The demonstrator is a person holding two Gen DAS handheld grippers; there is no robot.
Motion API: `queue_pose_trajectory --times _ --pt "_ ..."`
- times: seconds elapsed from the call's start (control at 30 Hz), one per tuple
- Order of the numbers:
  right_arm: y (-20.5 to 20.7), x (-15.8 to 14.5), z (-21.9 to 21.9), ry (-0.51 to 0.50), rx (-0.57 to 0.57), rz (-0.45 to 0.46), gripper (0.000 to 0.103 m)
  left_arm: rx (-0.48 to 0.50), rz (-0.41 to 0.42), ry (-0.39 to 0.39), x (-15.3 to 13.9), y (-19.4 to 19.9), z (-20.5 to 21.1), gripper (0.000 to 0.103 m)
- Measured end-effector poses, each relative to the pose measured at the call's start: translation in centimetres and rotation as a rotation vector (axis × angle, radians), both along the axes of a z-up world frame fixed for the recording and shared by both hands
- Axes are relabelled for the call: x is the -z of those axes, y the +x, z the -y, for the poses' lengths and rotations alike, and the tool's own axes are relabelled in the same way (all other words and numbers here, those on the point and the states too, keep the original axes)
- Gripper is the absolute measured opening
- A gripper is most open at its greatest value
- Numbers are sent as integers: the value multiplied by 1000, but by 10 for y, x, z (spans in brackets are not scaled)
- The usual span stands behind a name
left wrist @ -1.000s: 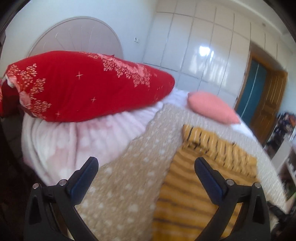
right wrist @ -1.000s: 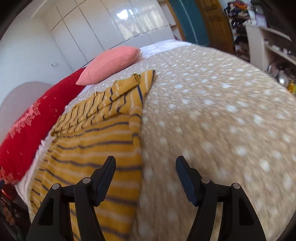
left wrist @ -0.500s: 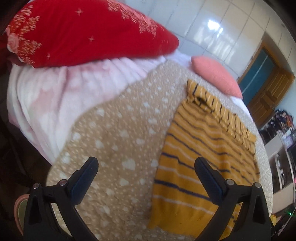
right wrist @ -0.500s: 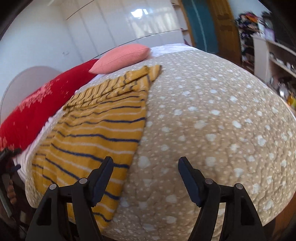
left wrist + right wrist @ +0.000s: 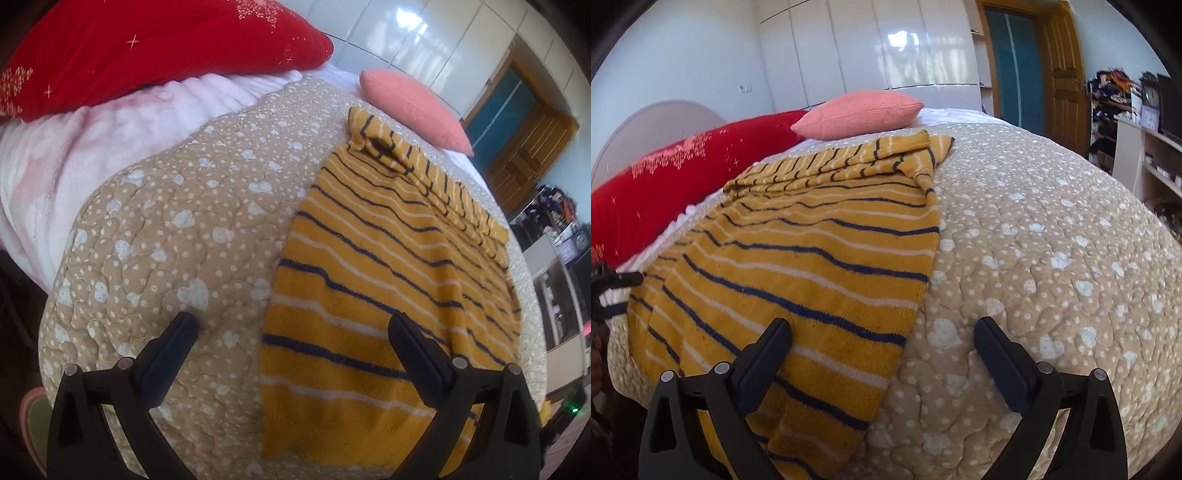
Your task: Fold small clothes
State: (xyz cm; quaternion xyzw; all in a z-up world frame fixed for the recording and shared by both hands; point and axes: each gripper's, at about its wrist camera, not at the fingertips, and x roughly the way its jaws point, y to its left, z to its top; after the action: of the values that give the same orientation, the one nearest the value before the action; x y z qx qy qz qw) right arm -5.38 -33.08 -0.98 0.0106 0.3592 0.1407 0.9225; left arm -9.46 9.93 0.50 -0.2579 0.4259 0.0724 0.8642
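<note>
A yellow garment with dark blue and white stripes (image 5: 388, 266) lies flat on a tan quilt with white hearts (image 5: 166, 229); its far end is bunched near a pink pillow. It also shows in the right wrist view (image 5: 812, 258). My left gripper (image 5: 293, 325) is open and empty, above the garment's near left corner. My right gripper (image 5: 882, 332) is open and empty, above the garment's near right edge. The left gripper's tip (image 5: 613, 280) shows at the far left of the right wrist view.
A red pillow (image 5: 147, 48) and a pink pillow (image 5: 413, 107) lie at the head of the bed. A pale pink blanket (image 5: 74, 147) lies under the quilt. White wardrobes (image 5: 886, 48), a wooden door (image 5: 1060, 66) and shelves (image 5: 1145, 147) stand beyond the bed.
Both grippers have risen and tilted down over the bed, so more of the garment and quilt shows. Both stay open and empty.
</note>
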Motion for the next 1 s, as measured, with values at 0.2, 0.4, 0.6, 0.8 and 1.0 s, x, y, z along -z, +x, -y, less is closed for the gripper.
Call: queue_pose_trajectory --times 0.2,0.4,0.6,0.8,1.0 --pt "6 -1 1 2 -22 -48 102 -15 8 -71 2 -3 -10 103" --pt "5 -7 12 84 -24 -88 100 39 6 -129 -1 -4 -10 92" --pt "3 -11 30 368 -144 -239 84 89 -6 -139 1 -10 -2 64" --pt "-4 -9 18 353 -212 -249 87 88 9 -196 5 -12 -9 66" --pt "-6 8 17 537 -327 -379 87 110 7 -204 5 -14 -5 66"
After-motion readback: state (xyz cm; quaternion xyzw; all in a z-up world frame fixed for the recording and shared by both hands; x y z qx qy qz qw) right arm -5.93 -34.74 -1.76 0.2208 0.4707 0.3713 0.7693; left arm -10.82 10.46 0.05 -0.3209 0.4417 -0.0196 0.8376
